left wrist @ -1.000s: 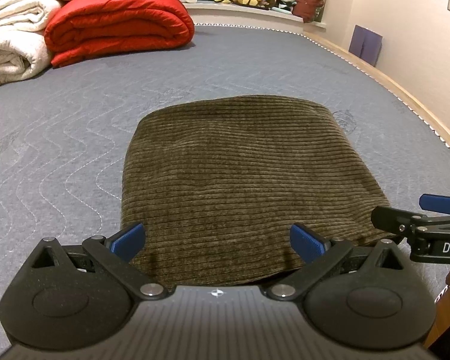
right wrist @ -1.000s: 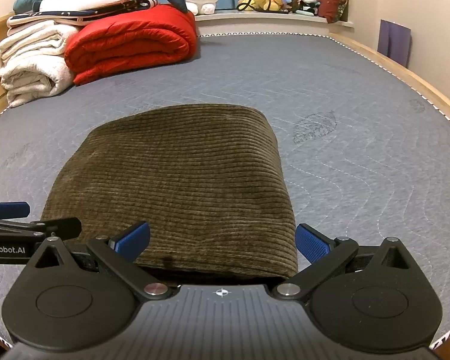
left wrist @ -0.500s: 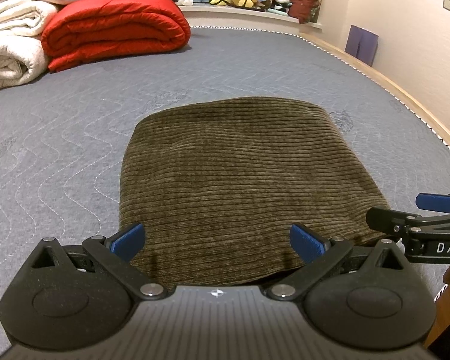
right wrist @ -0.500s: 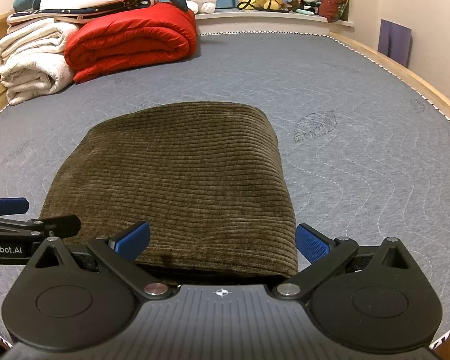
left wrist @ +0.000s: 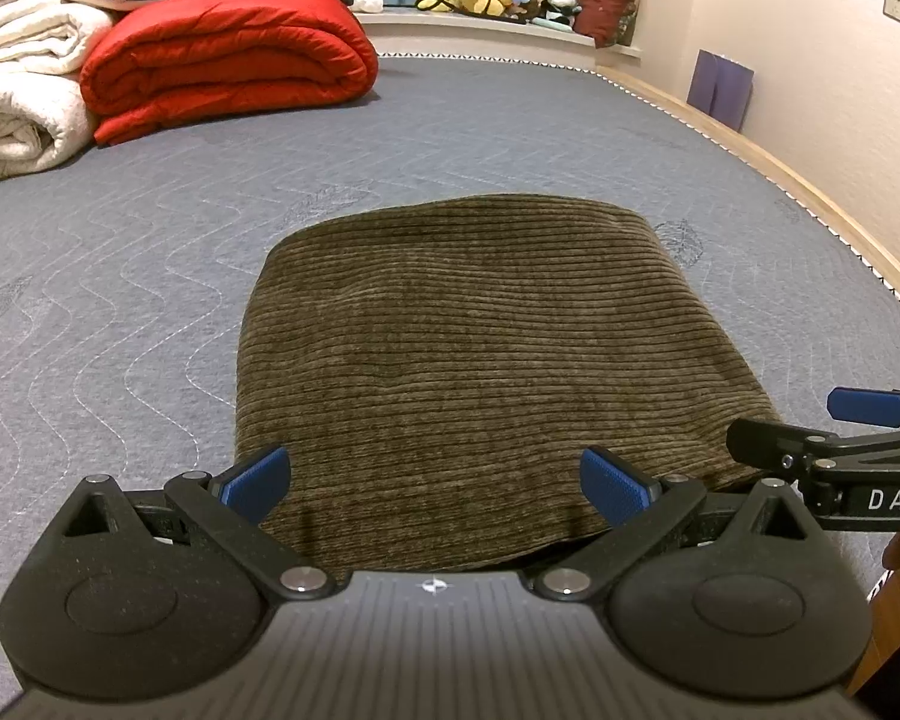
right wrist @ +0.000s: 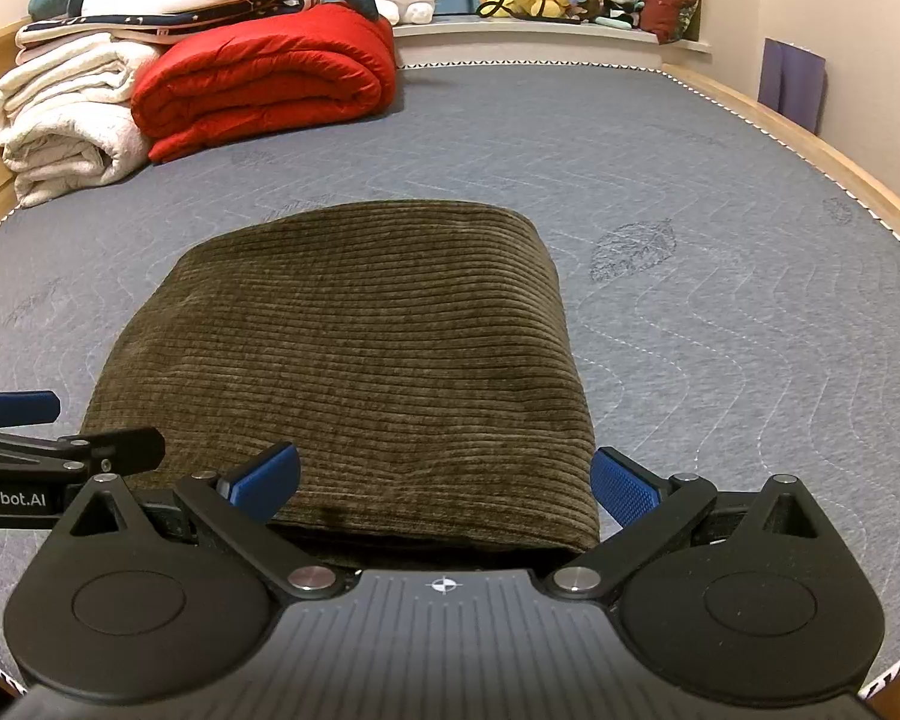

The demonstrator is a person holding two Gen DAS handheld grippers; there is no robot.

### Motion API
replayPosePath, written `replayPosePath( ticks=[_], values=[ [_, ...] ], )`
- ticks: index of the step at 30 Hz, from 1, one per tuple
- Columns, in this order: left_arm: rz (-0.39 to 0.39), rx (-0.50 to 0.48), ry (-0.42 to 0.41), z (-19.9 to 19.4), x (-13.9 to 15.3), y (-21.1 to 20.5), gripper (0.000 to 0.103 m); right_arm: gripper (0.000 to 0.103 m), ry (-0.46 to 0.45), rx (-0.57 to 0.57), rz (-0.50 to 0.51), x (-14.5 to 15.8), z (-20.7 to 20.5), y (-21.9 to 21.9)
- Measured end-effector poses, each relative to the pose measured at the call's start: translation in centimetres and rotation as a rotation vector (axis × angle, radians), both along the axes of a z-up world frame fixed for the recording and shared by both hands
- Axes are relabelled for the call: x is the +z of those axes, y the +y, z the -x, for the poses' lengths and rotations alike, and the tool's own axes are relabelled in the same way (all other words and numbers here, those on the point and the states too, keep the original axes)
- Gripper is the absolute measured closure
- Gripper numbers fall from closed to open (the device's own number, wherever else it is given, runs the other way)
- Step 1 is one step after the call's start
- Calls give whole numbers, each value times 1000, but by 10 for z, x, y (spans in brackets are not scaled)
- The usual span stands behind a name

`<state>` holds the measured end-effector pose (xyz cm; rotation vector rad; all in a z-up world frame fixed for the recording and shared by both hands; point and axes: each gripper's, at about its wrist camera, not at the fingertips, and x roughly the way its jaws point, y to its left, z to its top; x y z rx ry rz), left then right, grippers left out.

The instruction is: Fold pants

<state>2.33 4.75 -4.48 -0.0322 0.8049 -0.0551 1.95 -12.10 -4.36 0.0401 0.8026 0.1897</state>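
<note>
Both grippers, L point(left wrist: 435, 483) & R point(right wrist: 444, 483), jaws wide, holding nothing, at near edge of folded corduroy pants point(left wrist: 468, 348) on mattress point(left wrist: 150, 228). Fold looks done; next I'd judge just pull back.

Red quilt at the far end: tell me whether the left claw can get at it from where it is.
Probably not yet. The left claw is open at the near edge of the folded pants, and the red quilt lies far across the mattress. Nothing blocks the path except distance.

Near mattress point(left wrist: 150, 276): bare — passable either side of pants point(left wrist: 480, 348)
Far left: red quilt point(right wrist: 264, 84), white blankets point(right wrist: 66, 126) block
</note>
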Motion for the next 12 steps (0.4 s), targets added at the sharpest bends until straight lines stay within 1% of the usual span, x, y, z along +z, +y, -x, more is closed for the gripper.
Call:
replayPosePath(
  ticks=[12],
  values=[
    [0, -7, -2, 1, 0, -1, 0, 1, 1, 0, 1, 0, 0, 1]
  ],
)
